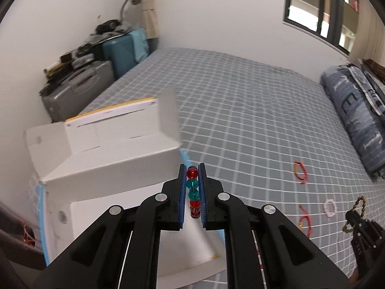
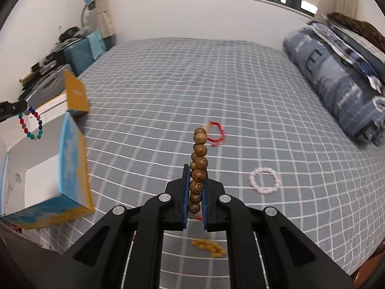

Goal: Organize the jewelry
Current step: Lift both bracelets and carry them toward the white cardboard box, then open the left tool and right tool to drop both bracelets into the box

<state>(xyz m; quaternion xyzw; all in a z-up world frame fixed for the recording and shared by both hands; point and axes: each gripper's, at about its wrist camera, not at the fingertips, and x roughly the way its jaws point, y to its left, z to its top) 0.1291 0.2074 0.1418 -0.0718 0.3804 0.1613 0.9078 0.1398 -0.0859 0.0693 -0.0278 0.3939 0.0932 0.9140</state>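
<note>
My left gripper (image 1: pixel 192 168) is shut on a bracelet of red and teal glass beads (image 1: pixel 192 187), held over the open white cardboard box (image 1: pixel 105 159). In the right wrist view that bracelet (image 2: pixel 30 124) hangs above the box (image 2: pixel 48 168) at the far left. My right gripper (image 2: pixel 195 168) is shut on a brown wooden bead bracelet (image 2: pixel 199 166), raised above the bed. In the left wrist view the wooden bracelet (image 1: pixel 358 207) shows at the right edge. A red cord bracelet (image 2: pixel 216 133), a pink bead bracelet (image 2: pixel 264 180) and a yellow bead bracelet (image 2: pixel 209 245) lie on the checked sheet.
The grey checked bed sheet (image 2: pixel 216 84) fills the middle. A folded blue quilt (image 2: pixel 336 91) lies along the right side. Suitcases (image 1: pixel 77 89) with clutter and a desk lamp (image 1: pixel 132 2) stand at the far left by the wall. A second red cord bracelet (image 1: pixel 305 219) lies near me.
</note>
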